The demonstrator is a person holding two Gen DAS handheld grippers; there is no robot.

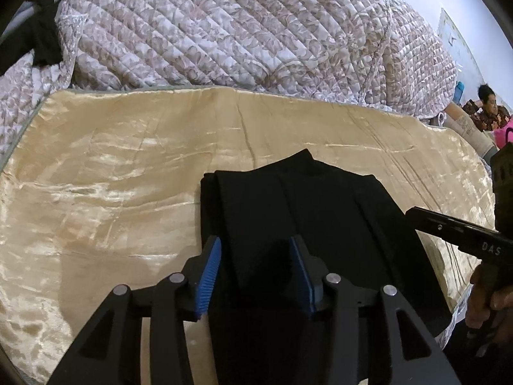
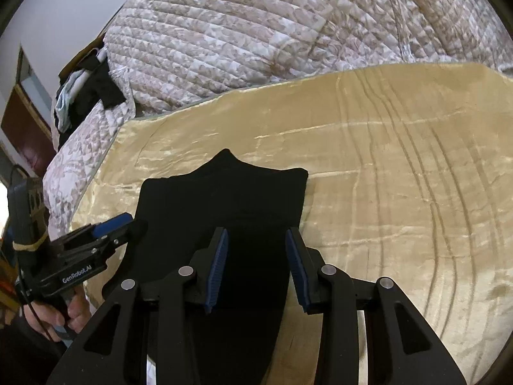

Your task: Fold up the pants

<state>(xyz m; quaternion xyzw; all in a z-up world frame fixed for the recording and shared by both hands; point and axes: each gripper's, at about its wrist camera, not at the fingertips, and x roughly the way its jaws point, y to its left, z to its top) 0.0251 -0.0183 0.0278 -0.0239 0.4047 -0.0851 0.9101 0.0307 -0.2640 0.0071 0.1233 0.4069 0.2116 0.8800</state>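
The black pants (image 1: pixel 288 211) lie folded into a compact, roughly rectangular stack on a shiny gold cloth (image 1: pixel 112 166), with a small peak of fabric poking out at their far edge, toward 12 o'clock. In the left wrist view the pants run from the centre down to 6 o'clock, passing under the camera.

The left gripper (image 1: pixel 258 272) sits over the near part of the pants. Its blue pads (image 1: pixel 211 272) stand apart with dark fabric showing in the gap and not pressed by either pad, so it reads as released. In the right wrist view the same gripper (image 2: pixel 123 221) appears at 9 o'clock, its tip at the pants' left edge; whether it touches the cloth there cannot be told. A hand (image 2: pixel 69 314) grips its handle at about 8 o'clock.

The right gripper (image 2: pixel 256 266) hangs over the pants' right portion (image 2: pixel 231 199). Its jaws are spread and nothing is pinched between its pads (image 2: pixel 219 272), so it is released too. In the left wrist view one of its fingers (image 1: pixel 449 227) reaches in from 3 o'clock toward the pants' right edge, and the hand (image 1: pixel 484 292) on it shows at 4 o'clock.

Beyond the gold cloth, from 10 to 2 o'clock, a quilted floral cover (image 1: pixel 240 25) is heaped up. A dark garment (image 2: pixel 102 86) lies at 10 o'clock in the right wrist view. A seated person (image 1: pixel 487 109) is visible at the far 3 o'clock edge of the left wrist view.
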